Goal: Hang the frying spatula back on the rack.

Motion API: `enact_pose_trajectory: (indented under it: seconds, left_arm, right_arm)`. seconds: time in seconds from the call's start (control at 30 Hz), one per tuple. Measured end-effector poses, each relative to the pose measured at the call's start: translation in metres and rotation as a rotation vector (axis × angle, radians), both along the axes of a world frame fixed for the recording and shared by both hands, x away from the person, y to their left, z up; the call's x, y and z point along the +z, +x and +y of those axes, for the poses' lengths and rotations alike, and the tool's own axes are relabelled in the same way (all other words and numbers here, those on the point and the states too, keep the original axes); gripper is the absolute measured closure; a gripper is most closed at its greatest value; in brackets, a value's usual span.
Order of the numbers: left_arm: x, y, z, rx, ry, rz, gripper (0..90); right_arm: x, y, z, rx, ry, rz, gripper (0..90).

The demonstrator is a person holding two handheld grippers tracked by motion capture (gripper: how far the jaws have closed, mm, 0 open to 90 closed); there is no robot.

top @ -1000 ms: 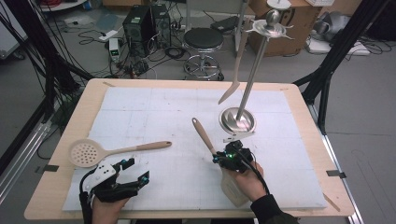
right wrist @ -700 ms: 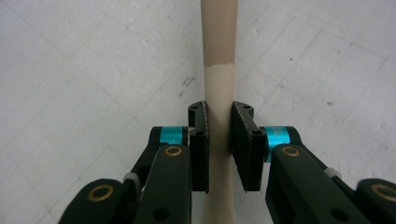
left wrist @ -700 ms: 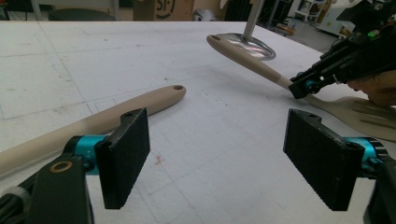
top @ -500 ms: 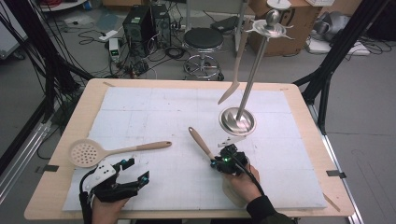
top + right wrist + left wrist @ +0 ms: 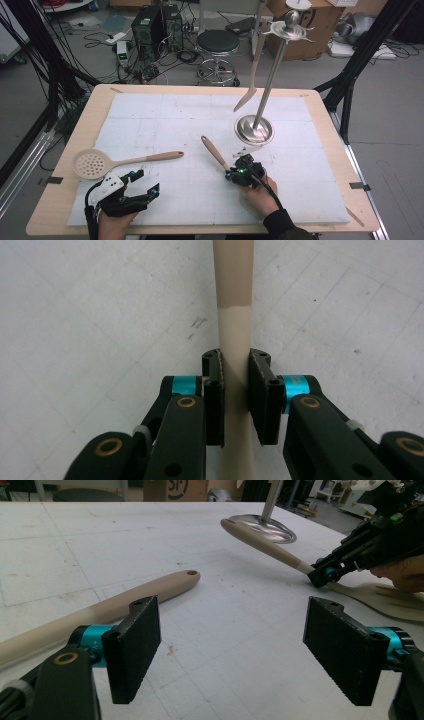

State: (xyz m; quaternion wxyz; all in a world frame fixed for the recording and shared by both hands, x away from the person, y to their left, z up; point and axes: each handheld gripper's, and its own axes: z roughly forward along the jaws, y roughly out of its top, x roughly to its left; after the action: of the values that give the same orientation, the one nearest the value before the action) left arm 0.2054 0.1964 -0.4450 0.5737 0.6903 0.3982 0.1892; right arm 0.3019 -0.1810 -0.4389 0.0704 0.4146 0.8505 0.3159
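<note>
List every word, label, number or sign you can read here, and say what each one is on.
"SF", dark print cut off by the frame's top edge, on the brown cardboard box behind the table; the reading is uncertain.
No print shows on the beige-handled spatula, the round perforated beige skimmer or the white gridded table cover.

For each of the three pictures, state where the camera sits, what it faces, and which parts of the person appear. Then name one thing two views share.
High view: above the table's near edge, facing forward and down; both forearms and the left gripper show.
Left gripper view: on that gripper, facing the skimmer handle; its open fingers show.
Right gripper view: on the right gripper, shut on the spatula.
Shared: the spatula.
</note>
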Motion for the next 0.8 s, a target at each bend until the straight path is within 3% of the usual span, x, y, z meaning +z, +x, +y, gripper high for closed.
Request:
enact_pose_trajectory:
  seconds: [0.07,0.17,0.37,0.8]
  left_arm:
    - [0.000,0.000,0.001,0.001,0.001,0.001,23.6]
    - [0.000,-0.001,0.001,0.002,0.001,0.000,23.6]
    - [0.001,-0.001,0.000,-0.001,0.002,0.000,23.6]
    - [0.001,-0.001,-0.001,-0.003,0.006,-0.001,23.6]
  right_arm:
    - [0.003,0.000,-0.003,-0.012,0.018,-0.020,78.7]
    - [0.009,0.001,-0.010,-0.036,0.085,-0.034,78.7]
    - [0.025,-0.001,-0.023,-0.061,0.123,-0.076,78.6]
    - [0.064,-0.009,-0.065,-0.167,0.274,-0.208,78.5]
